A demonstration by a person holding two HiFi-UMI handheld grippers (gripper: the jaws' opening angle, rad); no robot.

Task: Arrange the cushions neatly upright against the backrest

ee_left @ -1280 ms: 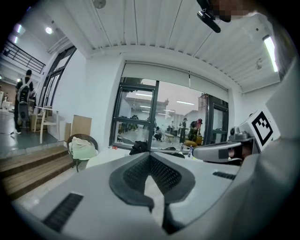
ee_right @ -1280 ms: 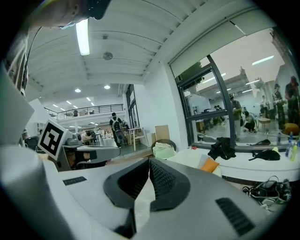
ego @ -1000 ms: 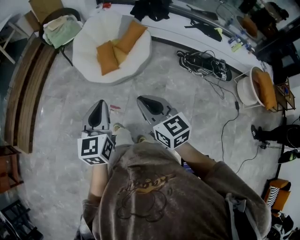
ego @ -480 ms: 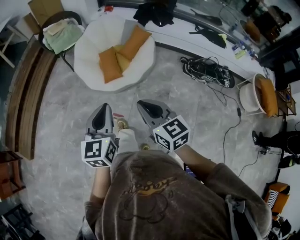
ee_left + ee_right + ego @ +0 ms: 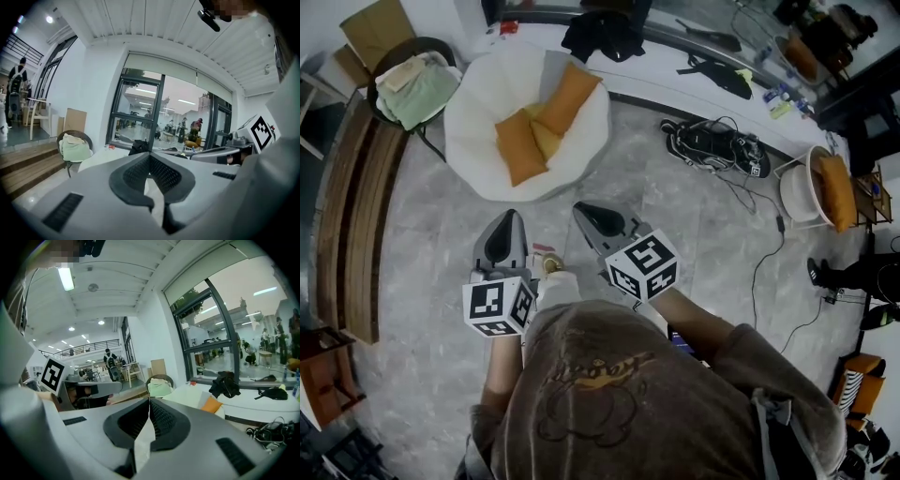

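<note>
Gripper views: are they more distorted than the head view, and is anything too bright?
Left gripper view: strong fisheye, ceiling lines curve, corners black. Right gripper view: same fisheye, the lamp glares white. Head view: milder bending, even light on the floor.

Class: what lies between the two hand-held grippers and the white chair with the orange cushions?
Only a short strip of bare grey floor before the chair, as the head view shows.
</note>
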